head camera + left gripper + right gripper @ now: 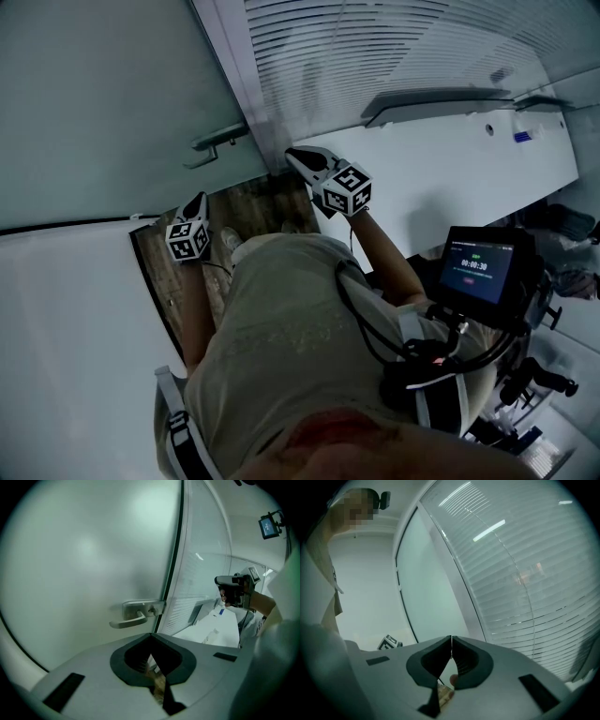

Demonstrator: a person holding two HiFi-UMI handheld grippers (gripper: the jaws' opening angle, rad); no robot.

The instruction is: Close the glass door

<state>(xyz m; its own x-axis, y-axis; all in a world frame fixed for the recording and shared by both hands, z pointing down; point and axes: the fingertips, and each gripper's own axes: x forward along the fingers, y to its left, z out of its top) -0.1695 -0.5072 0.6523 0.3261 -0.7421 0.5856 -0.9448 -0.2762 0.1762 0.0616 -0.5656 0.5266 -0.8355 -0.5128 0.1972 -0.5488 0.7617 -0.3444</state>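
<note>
The frosted glass door point(103, 103) fills the upper left of the head view, and its edge lies against the frame point(232, 70). Its metal lever handle point(217, 142) sticks out near that edge, also as the handle point(133, 615) just above my left jaws. My left gripper point(199, 201) is shut and empty, a little below and left of the handle, not touching it. My right gripper point(292, 155) is shut and empty too, pointing at the foot of the frame right of the handle. The left gripper point(151, 635) and the right gripper point(451, 638) both show their jaws pressed together.
A glass panel with horizontal blinds point(375, 56) stands right of the door frame. A white wall point(450, 178) runs along the right, with a lit monitor point(478, 265) and cables at the person's hip. Wood-pattern floor point(262, 202) shows between the grippers.
</note>
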